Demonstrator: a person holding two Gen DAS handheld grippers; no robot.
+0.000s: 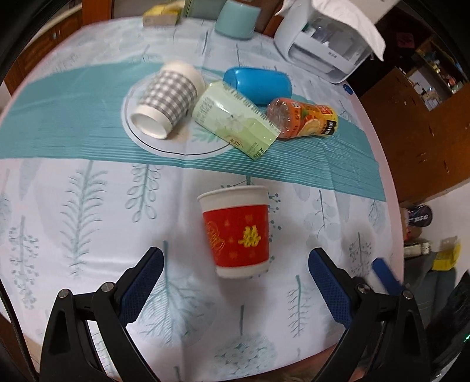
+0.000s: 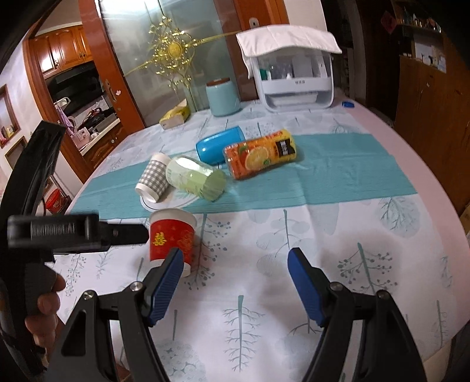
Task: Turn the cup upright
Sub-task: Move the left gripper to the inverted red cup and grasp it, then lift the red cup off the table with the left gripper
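Note:
A red and white paper cup [image 1: 236, 233] stands upright on the tablecloth, mouth up; it also shows in the right wrist view [image 2: 171, 238]. My left gripper [image 1: 235, 271] is open, its blue pads on either side of the cup's base and not touching it. My right gripper [image 2: 235, 271] is open and empty, to the right of the cup, with its left finger [image 2: 167, 282] in front of the cup's base. The left gripper's finger [image 2: 123, 232] reaches toward the cup from the left in the right wrist view.
Behind the cup lie a checked cup [image 1: 169, 98] on a plate [image 1: 176, 148], a green carton [image 1: 235, 119], a blue container [image 1: 258, 83] and an orange juice bottle [image 1: 302, 117]. A white appliance [image 1: 326, 47], teal canister [image 1: 236, 19] and tissue pack [image 2: 176, 116] stand at the back.

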